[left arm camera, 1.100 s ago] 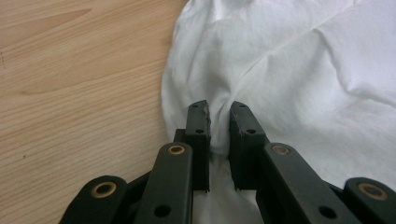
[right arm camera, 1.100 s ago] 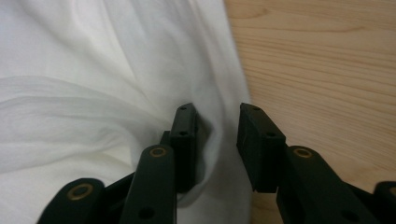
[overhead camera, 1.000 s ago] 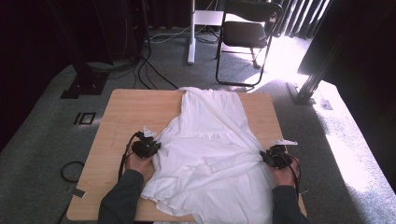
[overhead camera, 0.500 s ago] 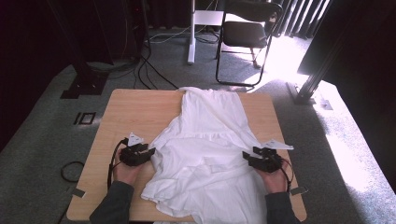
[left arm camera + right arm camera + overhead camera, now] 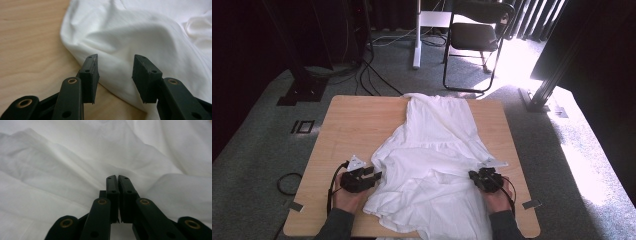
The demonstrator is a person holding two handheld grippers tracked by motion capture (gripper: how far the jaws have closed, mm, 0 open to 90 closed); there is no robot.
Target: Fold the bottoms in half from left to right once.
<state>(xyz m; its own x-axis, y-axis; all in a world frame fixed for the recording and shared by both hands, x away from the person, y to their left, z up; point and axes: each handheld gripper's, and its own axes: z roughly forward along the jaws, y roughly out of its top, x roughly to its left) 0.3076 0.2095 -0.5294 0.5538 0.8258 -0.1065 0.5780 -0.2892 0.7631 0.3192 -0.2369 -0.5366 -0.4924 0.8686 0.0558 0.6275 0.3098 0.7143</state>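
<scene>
A white garment [image 5: 437,165] lies rumpled along the middle of the wooden table [image 5: 357,120], its far end at the table's back edge. My left gripper [image 5: 374,176] lies at the garment's near left edge. In the left gripper view its jaws [image 5: 115,67] stand apart, having just been opening. The garment's folded hem [image 5: 150,37] lies in and beyond the gap, and no pad presses on it. My right gripper [image 5: 472,175] rests on the garment's right side. In the right gripper view its jaws [image 5: 117,178] are shut together over the cloth [image 5: 75,157], with no fabric visibly pinched.
Bare wood runs down the table's left side and along a strip on the right. Beyond the far edge stand a black chair [image 5: 477,35] and a white post [image 5: 417,35]. Cables [image 5: 372,80] trail on the grey carpet, and a dark stand [image 5: 542,90] is at the right.
Both hands have drawn back toward the near edge of the table. The left jaws now stand apart at the hem, and the garment's lower part lies more bunched.
</scene>
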